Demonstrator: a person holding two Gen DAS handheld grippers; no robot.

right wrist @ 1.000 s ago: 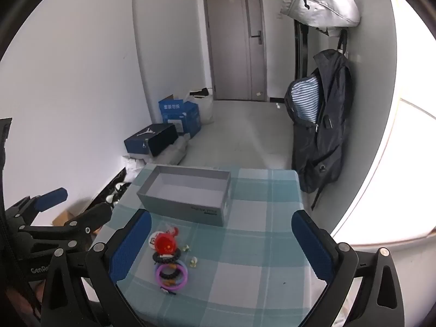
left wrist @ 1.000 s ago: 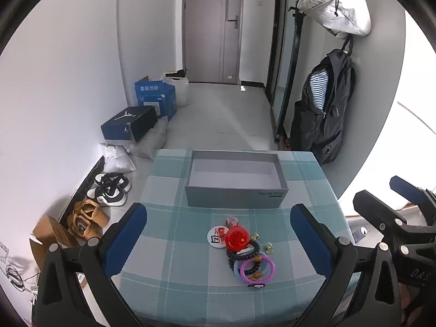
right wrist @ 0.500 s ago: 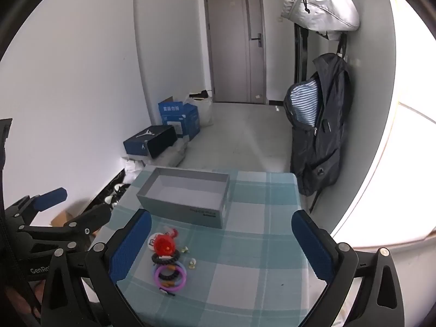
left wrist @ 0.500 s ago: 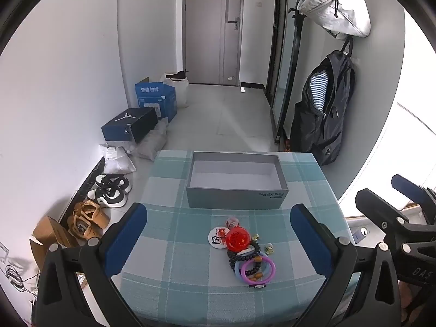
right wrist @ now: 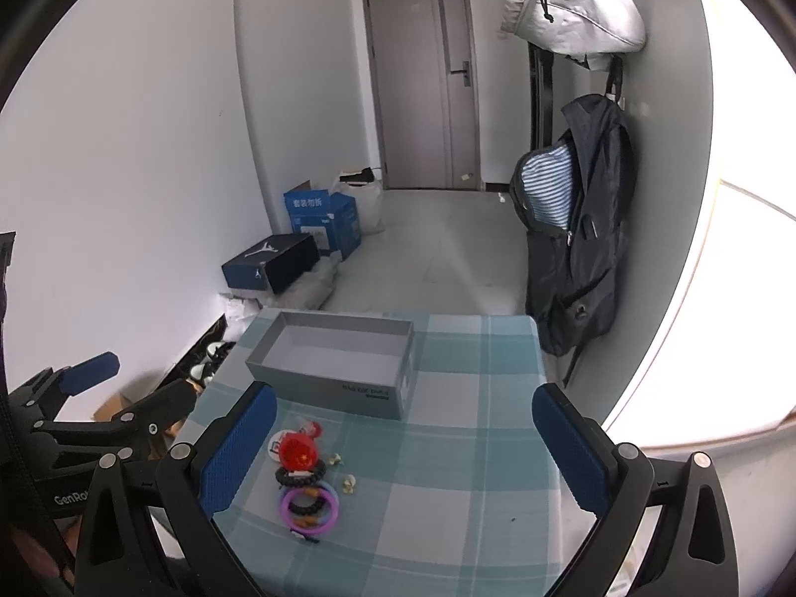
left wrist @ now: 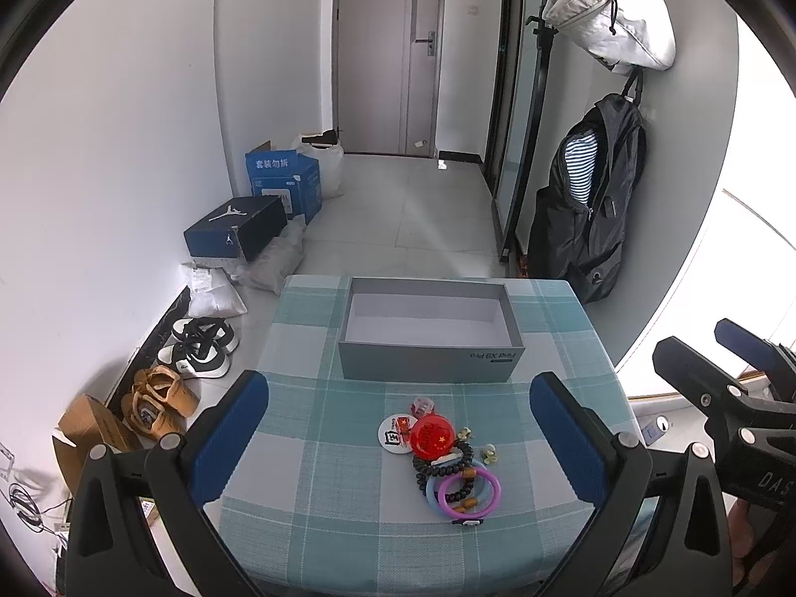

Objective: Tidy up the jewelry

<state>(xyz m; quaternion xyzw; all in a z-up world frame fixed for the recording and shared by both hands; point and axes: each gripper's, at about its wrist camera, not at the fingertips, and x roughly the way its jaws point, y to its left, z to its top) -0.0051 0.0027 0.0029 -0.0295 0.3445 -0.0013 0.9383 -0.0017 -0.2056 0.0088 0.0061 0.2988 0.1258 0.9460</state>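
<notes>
An open grey box (left wrist: 430, 336) stands at the far side of a table with a teal checked cloth (left wrist: 323, 447). In front of it lies a small heap of jewelry: a red round badge (left wrist: 432, 437), a white badge (left wrist: 394, 431), a black bead bracelet (left wrist: 444, 464), a purple ring bracelet (left wrist: 470, 496) over a blue one, and small earrings (left wrist: 490, 452). The heap also shows in the right wrist view (right wrist: 303, 480), as does the box (right wrist: 333, 363). My left gripper (left wrist: 398, 443) is open above the heap, holding nothing. My right gripper (right wrist: 403, 452) is open and empty, right of the heap.
Beyond the table is a tiled floor with shoe boxes (left wrist: 236, 231), shoes (left wrist: 201, 346) and bags along the left wall. A black backpack (left wrist: 589, 209) hangs at the right wall. The table's edges drop off on all sides.
Both views have shifted only slightly; the jewelry and the box have not moved, and both grippers remain open.
</notes>
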